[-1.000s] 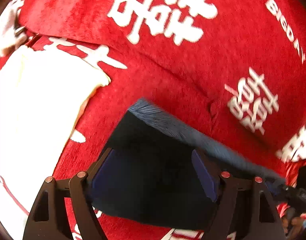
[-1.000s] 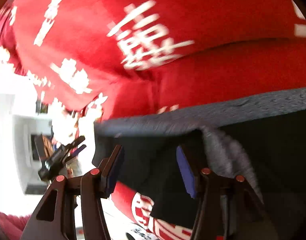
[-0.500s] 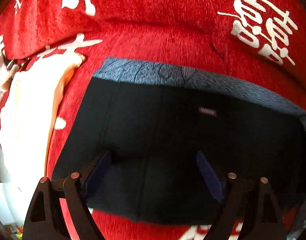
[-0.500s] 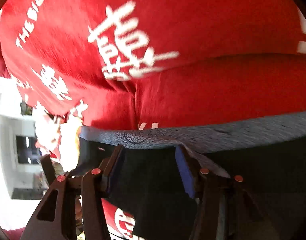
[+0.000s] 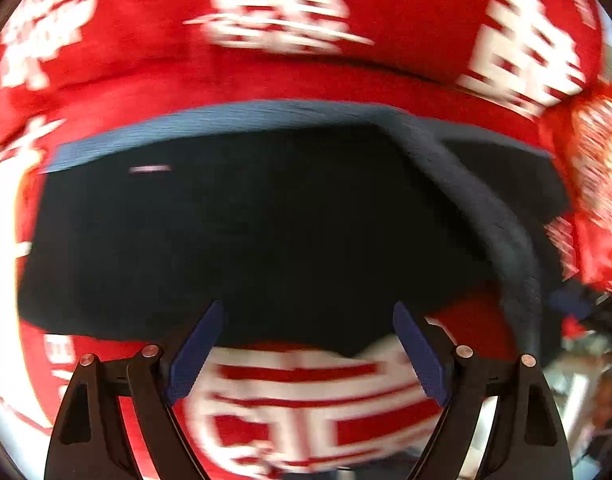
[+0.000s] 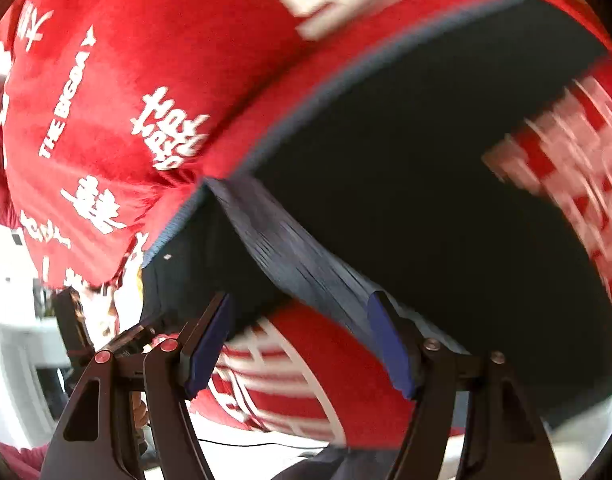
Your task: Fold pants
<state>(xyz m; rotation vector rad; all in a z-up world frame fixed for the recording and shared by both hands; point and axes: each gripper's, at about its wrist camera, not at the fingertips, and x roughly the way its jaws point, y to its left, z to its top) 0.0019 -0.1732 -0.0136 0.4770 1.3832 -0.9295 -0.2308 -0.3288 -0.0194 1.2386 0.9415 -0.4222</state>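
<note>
The black pants (image 5: 265, 232) lie spread on the red printed cover (image 5: 306, 88), their grey-blue waistband (image 5: 233, 120) along the far edge and turned over at one corner. The left claw (image 5: 306, 344) and right claw (image 6: 301, 332) are both spread, pinching nothing. A fold seems just laid; next likely calls for regripping an edge. The cover reads "THE BIGDAY" (image 6: 63, 100).
</note>
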